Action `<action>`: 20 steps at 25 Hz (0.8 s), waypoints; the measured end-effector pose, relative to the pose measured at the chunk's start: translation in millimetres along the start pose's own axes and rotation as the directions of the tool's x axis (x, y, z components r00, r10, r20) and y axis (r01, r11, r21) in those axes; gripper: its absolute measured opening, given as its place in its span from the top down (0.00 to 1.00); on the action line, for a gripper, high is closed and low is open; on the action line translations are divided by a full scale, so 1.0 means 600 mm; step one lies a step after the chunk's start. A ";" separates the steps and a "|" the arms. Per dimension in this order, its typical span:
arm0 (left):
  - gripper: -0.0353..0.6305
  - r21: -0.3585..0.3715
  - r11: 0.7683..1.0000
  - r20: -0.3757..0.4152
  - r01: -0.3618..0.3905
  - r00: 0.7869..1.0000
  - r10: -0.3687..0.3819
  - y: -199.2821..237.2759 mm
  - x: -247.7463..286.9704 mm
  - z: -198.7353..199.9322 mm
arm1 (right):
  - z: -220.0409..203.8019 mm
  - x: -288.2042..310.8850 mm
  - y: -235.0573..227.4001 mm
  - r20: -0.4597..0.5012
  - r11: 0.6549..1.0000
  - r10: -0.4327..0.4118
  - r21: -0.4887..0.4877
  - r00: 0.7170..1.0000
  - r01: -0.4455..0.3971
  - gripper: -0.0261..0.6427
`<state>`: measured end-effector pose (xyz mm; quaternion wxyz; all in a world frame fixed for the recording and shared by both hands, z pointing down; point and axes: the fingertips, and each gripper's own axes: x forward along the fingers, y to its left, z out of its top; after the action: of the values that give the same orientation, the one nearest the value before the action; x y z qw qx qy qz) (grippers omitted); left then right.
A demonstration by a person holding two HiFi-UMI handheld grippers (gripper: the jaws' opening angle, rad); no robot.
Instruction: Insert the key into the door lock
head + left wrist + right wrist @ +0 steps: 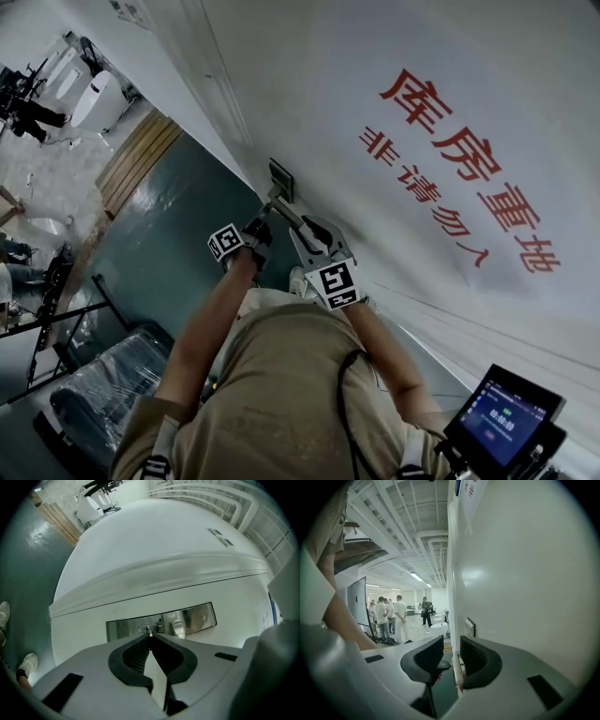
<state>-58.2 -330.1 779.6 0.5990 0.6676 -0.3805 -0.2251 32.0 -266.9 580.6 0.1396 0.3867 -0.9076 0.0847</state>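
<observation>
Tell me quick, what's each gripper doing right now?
Left gripper: jaws shut on the key, at the lock plate.
Right gripper: jaws open, holding nothing.

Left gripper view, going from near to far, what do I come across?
left tool, shut on the key → key → lock plate → door moulding → wooden boards on the floor far off
</observation>
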 end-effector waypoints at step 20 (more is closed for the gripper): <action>0.90 -0.063 0.998 0.001 0.014 1.000 -0.014 0.011 0.015 -0.002 | 0.009 0.024 0.011 -0.002 0.999 0.042 -0.024 0.999 -0.042 0.78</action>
<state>-53.1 -336.3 787.4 0.6178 0.6511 -0.3688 -0.2415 16.6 -273.7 580.0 0.1431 0.3660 -0.9164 0.0767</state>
